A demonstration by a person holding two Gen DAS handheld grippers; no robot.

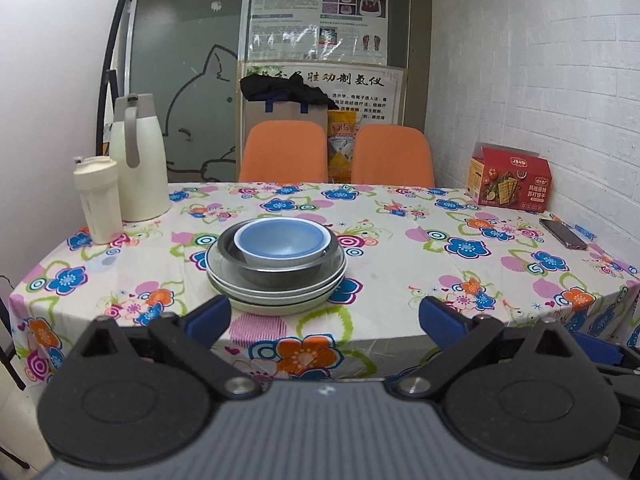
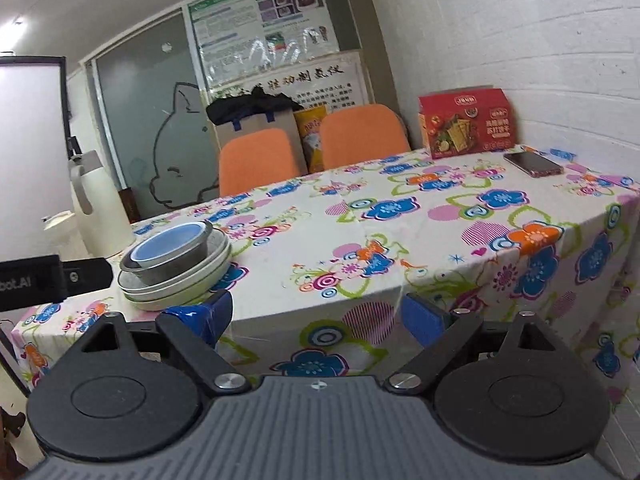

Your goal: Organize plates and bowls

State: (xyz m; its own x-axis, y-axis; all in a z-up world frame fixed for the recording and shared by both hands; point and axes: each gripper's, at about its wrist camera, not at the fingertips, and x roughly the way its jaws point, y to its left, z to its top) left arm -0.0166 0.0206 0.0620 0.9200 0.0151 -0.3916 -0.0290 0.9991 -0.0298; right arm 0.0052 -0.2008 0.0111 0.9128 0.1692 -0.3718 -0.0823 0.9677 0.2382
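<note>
A table under a flowered tablecloth (image 1: 400, 264) is filling the left wrist view, and near its front edge a blue bowl (image 1: 280, 242) is nesting in a grey metal bowl (image 1: 276, 268) on stacked pale plates (image 1: 276, 300) — the left gripper (image 1: 324, 318) is hanging before them, fingers spread wide and gripping nothing. In the right wrist view the same stack is sitting at the left — blue bowl (image 2: 170, 246), metal bowl (image 2: 176, 270), plates (image 2: 176, 290) — while the right gripper (image 2: 318, 318) is hovering at the table's edge, blue pads (image 2: 424, 318) parted and empty.

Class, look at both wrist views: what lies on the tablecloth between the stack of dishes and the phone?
Nothing: between the stack of dishes and the phone only bare floral tablecloth shows, clearest in the right wrist view.
</note>
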